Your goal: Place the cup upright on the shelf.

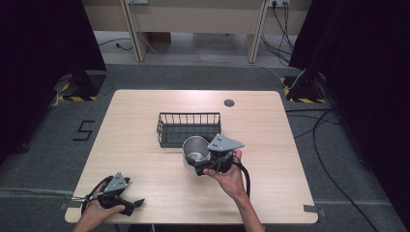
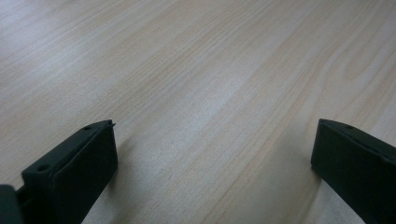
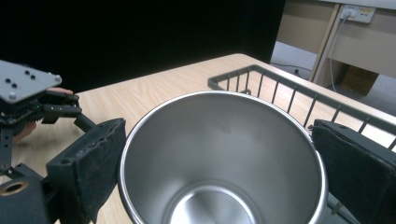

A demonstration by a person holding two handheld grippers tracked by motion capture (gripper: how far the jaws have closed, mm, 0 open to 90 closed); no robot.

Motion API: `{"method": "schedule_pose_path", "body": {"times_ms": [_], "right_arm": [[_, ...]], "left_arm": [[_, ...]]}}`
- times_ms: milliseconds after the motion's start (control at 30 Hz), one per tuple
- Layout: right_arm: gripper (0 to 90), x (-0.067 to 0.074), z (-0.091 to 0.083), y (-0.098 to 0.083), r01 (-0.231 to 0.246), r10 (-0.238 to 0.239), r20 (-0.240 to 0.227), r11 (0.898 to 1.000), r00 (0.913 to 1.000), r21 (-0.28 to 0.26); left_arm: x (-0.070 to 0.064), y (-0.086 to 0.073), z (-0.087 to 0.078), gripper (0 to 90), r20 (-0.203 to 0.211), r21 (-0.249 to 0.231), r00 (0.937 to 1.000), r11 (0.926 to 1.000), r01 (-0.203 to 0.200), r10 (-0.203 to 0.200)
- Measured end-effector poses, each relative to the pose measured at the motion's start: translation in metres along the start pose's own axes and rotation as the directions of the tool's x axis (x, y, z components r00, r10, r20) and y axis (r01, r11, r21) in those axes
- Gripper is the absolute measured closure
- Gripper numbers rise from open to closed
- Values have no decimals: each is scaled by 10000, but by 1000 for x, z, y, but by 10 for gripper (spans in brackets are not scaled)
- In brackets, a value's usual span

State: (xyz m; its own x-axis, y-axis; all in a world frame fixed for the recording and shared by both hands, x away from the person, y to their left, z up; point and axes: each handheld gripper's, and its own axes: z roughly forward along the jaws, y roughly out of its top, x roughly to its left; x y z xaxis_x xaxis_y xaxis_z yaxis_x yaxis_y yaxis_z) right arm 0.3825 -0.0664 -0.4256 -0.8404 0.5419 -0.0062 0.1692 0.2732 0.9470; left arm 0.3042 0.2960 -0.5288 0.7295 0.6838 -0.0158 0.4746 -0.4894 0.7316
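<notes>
Dark curtains hanging at both sides, grey floor lying beyond, with cables trailing at the far right.

Pale wooden tabletop (image 1: pixel 145 116) spreading across the middle of the high view, carrying everything.

Black wire basket (image 1: pixel 188 128) sitting near the middle of the tabletop, slightly toward the far side, rails showing again behind the cup in the right gripper view (image 3: pixel 280 88).

Steel cup (image 1: pixel 195 151) standing upright just near of the basket, at its near right corner, open mouth facing up; looking close to the basket, though touching or apart being hard to tell. Shiny inside wall gleaming in the right gripper view (image 3: pixel 219 154).

Right tool (image 1: pixel 205 166) gripping the cup from the near right side, jaws pressing on opposite outer walls of the rim, one at each side of the cup.

Left tool (image 1: pixel 129 205) resting low at the near left corner of the tabletop, well apart from the cup, jaws spread wide over bare wood (image 2: pixel 212 140), pinching nothing.
</notes>
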Motion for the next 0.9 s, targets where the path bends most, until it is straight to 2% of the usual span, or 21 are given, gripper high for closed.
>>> {"method": "schedule_pose_path", "body": {"times_ms": [333, 600, 700, 900], "right_arm": [[62, -10, 1, 22, 32, -32, -25, 10000, 10000, 39], [62, -15, 2, 42, 140, -140, -76, 9999, 9999, -25], [62, -19, 2, 54, 151, -151, -45, 9998, 9999, -144], [62, -24, 5, 66, 139, -140, -20, 9997, 9999, -202]], "left_arm": [[0, 0, 0, 0, -4, 1, 10000, 10000, -15, 15], [0, 0, 0, 0, -14, 4, 10000, 10000, -41, 41], [0, 0, 1, 0, 1, -59, 10000, 10000, 35, -35], [0, 0, 0, 0, 7, -40, 10000, 10000, 7, -7]]}}
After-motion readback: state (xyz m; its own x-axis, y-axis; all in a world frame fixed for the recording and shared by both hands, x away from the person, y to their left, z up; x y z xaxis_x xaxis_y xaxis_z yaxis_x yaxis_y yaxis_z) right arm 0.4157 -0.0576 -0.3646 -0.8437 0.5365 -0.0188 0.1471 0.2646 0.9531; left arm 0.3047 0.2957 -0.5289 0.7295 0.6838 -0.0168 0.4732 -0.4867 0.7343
